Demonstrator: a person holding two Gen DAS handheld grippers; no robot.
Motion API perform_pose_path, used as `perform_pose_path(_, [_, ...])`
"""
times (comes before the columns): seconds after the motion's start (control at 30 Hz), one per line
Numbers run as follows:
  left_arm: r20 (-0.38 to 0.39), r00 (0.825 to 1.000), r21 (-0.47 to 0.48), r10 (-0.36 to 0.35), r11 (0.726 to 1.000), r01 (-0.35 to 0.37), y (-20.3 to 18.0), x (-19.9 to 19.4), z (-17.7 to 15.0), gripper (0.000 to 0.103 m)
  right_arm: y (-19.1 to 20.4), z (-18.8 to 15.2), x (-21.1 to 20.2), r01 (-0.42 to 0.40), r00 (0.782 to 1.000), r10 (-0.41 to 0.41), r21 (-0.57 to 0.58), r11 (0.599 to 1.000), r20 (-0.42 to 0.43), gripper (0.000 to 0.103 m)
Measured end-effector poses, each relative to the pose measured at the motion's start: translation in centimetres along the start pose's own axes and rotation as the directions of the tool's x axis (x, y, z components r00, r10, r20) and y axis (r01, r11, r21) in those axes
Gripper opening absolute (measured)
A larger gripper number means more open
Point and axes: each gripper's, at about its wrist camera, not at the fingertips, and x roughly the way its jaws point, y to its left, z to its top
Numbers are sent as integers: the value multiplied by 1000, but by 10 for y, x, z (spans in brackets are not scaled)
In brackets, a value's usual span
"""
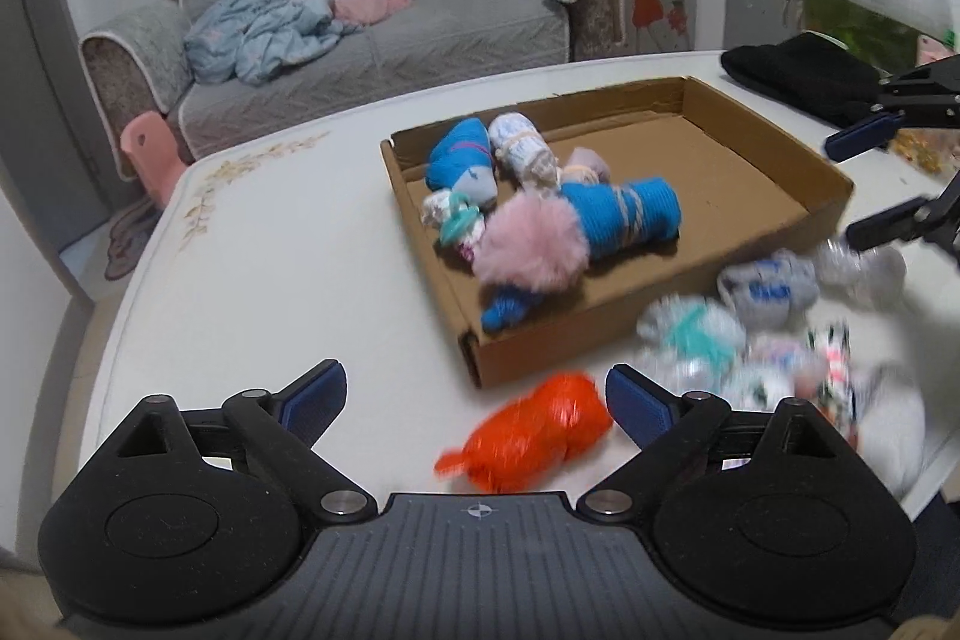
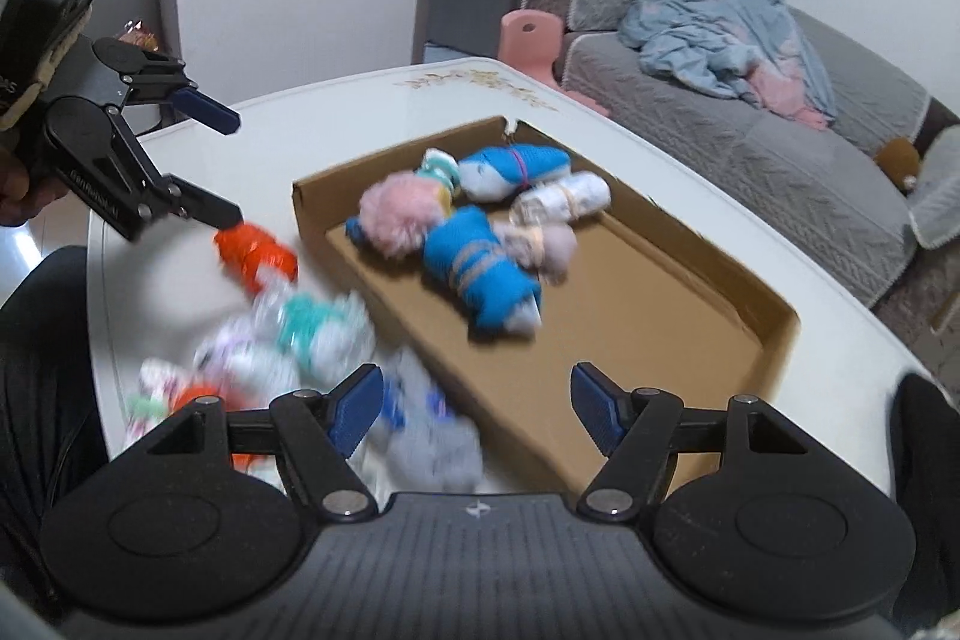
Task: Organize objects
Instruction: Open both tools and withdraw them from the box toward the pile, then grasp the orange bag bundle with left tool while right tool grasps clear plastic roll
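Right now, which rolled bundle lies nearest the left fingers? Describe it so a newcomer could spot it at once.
Start at the cardboard tray on the white table. Just outside the tray's near corner, apart from its wall, lies an orange bundle, between the open left fingers but not gripped. It is the only all-orange roll; its neighbours to the right are pale and patterned.

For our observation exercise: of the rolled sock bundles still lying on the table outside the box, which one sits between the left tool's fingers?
The orange bundle. It lies apart from the pale, patterned bundles heaped to its right, right between the open left tool.
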Motion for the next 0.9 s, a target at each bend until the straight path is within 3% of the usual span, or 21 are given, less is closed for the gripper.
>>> perform_pose_path(0.23, [-38, 999, 7, -34, 999, 34, 7, 24, -37, 86, -10, -53, -6, 38, 999, -36, 116, 993, -15, 64])
perform_pose_path(0.43, [-24, 998, -14, -58, 998, 58, 7, 38, -32, 86, -17, -72, 9, 33, 999, -29, 171, 985, -25, 62])
perform_pose_path(0.57, [-10, 996, 2, -86, 996, 86, 2, 45, -27, 84, -22, -74, 16, 20, 1000, -16, 193, 981, -21, 55])
perform_pose_path(0.8, [-12, 988, -30, -157, 987, 157, 1, 51, -28, 65, -21, -80, 21, -7, 999, 14, 201, 980, -34, 35])
perform_pose_path(0.87, [-10, 986, -36, -165, 986, 165, -1, 50, -28, 55, -21, -81, 19, -11, 999, 17, 202, 979, -31, 34])
perform_pose_path(0.9, [-9, 986, -38, -167, 985, 167, -1, 48, -28, 46, -21, -81, 18, -10, 999, 15, 202, 979, -28, 33])
